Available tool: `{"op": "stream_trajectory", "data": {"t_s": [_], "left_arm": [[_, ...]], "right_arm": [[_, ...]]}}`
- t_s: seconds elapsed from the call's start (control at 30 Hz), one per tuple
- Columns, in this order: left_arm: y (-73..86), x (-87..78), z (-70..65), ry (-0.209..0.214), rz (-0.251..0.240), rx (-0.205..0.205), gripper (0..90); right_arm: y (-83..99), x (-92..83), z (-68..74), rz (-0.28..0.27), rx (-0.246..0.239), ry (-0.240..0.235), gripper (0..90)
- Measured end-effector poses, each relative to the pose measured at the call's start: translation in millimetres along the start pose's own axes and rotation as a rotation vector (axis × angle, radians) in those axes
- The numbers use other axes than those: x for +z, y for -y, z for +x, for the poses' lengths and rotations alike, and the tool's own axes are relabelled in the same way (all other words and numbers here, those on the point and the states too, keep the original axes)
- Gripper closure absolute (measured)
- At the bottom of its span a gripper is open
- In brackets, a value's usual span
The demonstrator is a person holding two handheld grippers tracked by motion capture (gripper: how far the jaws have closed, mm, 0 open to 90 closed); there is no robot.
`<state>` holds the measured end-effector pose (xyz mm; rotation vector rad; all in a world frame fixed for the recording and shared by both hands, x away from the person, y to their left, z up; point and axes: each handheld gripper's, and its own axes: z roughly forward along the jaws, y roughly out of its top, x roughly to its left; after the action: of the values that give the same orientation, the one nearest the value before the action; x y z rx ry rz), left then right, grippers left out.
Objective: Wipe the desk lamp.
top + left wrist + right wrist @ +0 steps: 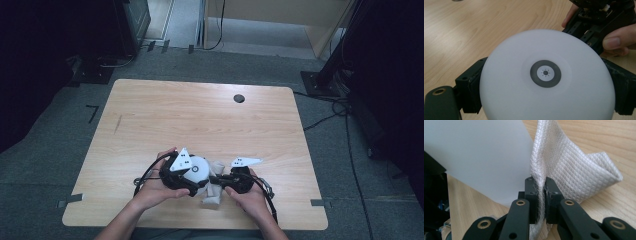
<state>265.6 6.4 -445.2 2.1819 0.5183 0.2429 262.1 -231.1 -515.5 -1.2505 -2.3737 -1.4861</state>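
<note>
Gripping a white dome and a cloth

Left hand-held gripper [544,82] clamps the white dome [546,75] by its sides. Right hand-held gripper [540,187], just beside it, pinches the quilted white cloth [574,170], which touches the dome above the counter [200,115].

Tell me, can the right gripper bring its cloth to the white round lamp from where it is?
Probably yes: the right gripper is shut on the cloth, and the white lamp, held by the left gripper, sits right beside it with nothing between them.
</note>
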Motion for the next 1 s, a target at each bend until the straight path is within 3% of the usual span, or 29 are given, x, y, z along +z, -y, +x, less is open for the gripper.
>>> {"op": "stream_trajectory", "data": {"t_s": [0.07, 0.23, 0.43, 0.57, 0.67, 0.8, 0.83, 0.93, 1.0], "left_arm": [[4.5, -0.9, 5.7, 0.047, -0.032, 0.043, 9.1], [9.7, -1.1, 11.0, 0.101, -0.072, 0.082, 9.1], [10.2, -1.0, 11.4, 0.106, -0.076, 0.083, 9.1], [10.2, -0.9, 11.3, 0.106, -0.076, 0.082, 9.1], [10.3, -0.9, 11.3, 0.106, -0.077, 0.082, 9.1], [10.4, -0.8, 11.3, 0.106, -0.077, 0.081, 9.1], [10.4, -0.7, 11.3, 0.107, -0.078, 0.079, 9.1], [10.5, -0.5, 11.6, 0.108, -0.08, 0.079, 9.1], [10.6, -0.5, 11.7, 0.107, -0.08, 0.08, 9.1]], "right_arm": [[-2.7, -3.1, 2.2, -0.029, 0.009, -0.021, 83.9], [-13.3, -18.0, 12.4, -0.125, -0.014, -0.06, 84.1], [-27.6, -38.0, 29.7, -0.236, -0.106, -0.075, 84.2], [-33.0, -44.7, 36.7, -0.279, -0.13, -0.088, 84.3], [-31.7, -42.1, 37.1, -0.267, -0.142, -0.075, 84.3], [-26.1, -36.9, 27.3, -0.226, -0.105, -0.094, 84.3], [-17.2, -26.9, 19.4, -0.157, -0.089, -0.079, 84.3], [-10.4, -17.6, 12.3, -0.109, -0.057, -0.065, 84.3], [-4.9, -7.9, 8.3, -0.052, -0.055, -0.022, 84.4]]}}
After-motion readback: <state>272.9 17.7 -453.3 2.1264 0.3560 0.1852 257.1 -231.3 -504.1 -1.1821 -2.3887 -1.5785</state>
